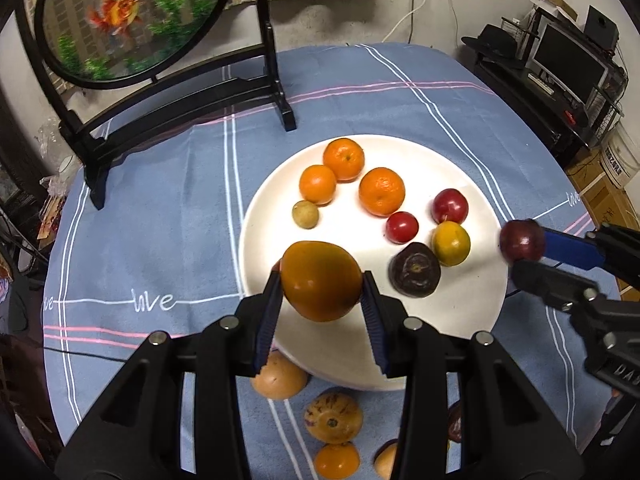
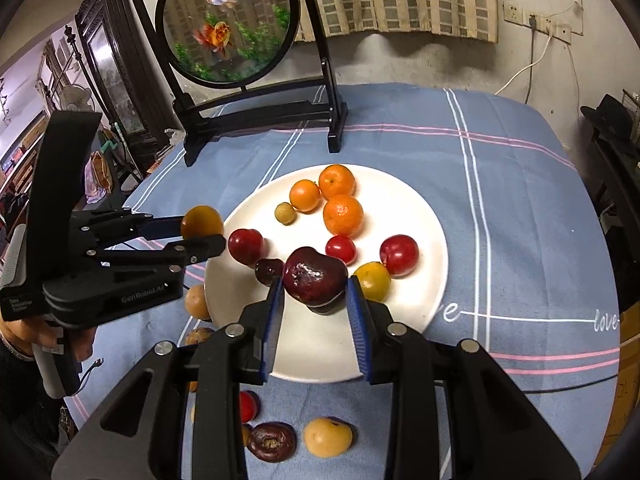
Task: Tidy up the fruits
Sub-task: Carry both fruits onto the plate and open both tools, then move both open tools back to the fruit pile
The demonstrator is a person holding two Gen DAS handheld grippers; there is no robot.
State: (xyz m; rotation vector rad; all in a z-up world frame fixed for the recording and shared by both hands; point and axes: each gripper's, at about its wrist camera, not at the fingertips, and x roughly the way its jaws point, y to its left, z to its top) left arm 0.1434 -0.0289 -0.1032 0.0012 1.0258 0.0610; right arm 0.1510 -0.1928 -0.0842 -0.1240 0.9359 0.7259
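Observation:
My left gripper is shut on an orange-brown persimmon-like fruit and holds it above the near left rim of the white plate. My right gripper is shut on a dark red fruit over the plate's near side. The right gripper also shows in the left wrist view, the left one in the right wrist view. On the plate lie three oranges, red plums, a yellow fruit, a small tan fruit and a dark purple fruit.
Loose fruits lie on the blue striped tablecloth near me: tan ones, a speckled one, an orange, a dark purple one, a yellow one. A black-framed round goldfish screen stands at the back left.

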